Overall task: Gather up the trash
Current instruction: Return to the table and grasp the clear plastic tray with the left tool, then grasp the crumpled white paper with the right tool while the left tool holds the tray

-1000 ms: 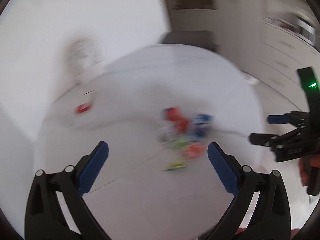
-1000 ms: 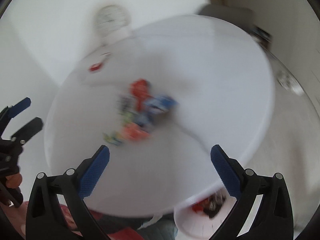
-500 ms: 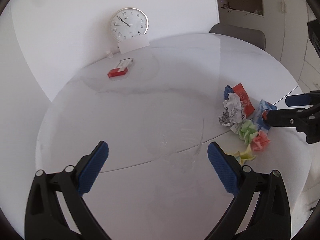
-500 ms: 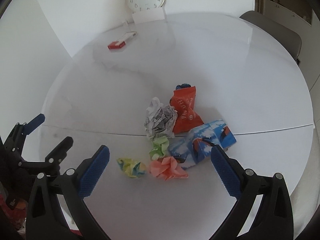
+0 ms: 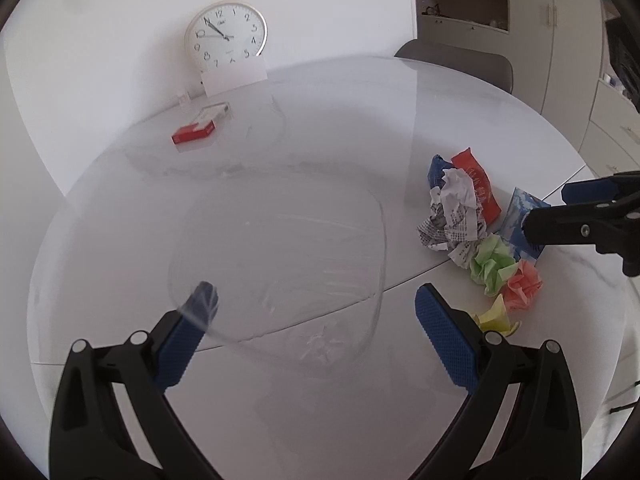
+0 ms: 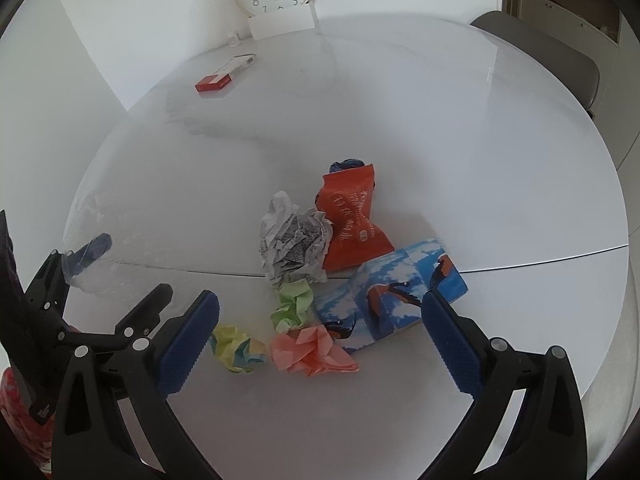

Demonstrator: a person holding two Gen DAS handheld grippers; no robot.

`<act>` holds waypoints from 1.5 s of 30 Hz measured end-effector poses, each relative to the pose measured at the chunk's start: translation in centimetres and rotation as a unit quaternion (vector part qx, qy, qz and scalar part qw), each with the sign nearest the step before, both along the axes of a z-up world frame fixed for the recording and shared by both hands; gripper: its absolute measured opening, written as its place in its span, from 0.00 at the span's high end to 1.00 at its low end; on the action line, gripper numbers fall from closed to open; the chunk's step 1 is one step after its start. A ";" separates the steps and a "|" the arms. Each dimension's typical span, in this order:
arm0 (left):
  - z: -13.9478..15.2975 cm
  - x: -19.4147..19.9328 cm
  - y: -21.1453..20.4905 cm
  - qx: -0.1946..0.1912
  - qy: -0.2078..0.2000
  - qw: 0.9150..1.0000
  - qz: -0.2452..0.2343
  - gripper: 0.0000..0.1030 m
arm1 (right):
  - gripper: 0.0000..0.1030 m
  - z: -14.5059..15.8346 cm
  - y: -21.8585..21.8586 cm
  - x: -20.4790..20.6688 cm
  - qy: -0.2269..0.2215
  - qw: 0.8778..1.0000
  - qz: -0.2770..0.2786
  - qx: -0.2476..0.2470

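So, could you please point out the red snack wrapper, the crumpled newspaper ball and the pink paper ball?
red snack wrapper [image 6: 352,220], right wrist view, printed front.
crumpled newspaper ball [image 6: 294,240], right wrist view, centre.
pink paper ball [image 6: 310,350], right wrist view, middle.

White wall [image 5: 320,8], grey chair [image 5: 456,58], beige cabinets [image 5: 572,40].

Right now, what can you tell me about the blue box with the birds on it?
The blue box looks like thin cardboard, printed with white clouds and red-headed birds. It is dented and lies tipped on its side on the white table, at the right edge of the trash pile. The red wrapper lies against its far side and the pink paper ball sits at its near corner. No tongs touch it.
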State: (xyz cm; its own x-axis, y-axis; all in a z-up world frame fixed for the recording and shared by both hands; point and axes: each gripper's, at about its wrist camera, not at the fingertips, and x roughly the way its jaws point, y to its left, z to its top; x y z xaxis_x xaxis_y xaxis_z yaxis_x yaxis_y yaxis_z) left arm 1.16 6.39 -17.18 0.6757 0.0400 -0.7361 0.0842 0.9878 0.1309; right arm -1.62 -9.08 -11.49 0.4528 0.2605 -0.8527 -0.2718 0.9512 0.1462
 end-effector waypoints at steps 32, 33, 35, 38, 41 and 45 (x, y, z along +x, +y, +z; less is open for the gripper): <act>2.6 1.2 3.5 -0.003 0.009 1.000 -0.009 0.37 | 0.45 -3.9 5.5 5.3 0.045 0.999 0.016 -0.010; 2.7 1.4 3.9 -0.005 0.010 1.000 -0.008 0.37 | 0.51 -4.0 5.9 5.4 0.047 0.999 0.015 -0.015; 2.9 1.5 4.6 -0.009 0.014 1.000 -0.007 0.37 | 0.58 -4.0 6.6 5.6 0.048 0.999 0.014 -0.019; 3.2 1.8 5.4 -0.010 0.019 1.000 -0.011 0.37 | 0.61 -3.7 7.4 5.9 0.046 0.999 0.012 -0.018; 4.0 2.0 6.0 -0.007 0.019 1.000 -0.020 0.37 | 0.62 -3.0 7.9 6.2 0.042 0.999 0.005 -0.005; 5.7 2.5 6.1 -0.007 0.016 0.999 -0.042 0.37 | 0.62 -1.0 7.4 6.3 0.033 0.999 -0.014 0.037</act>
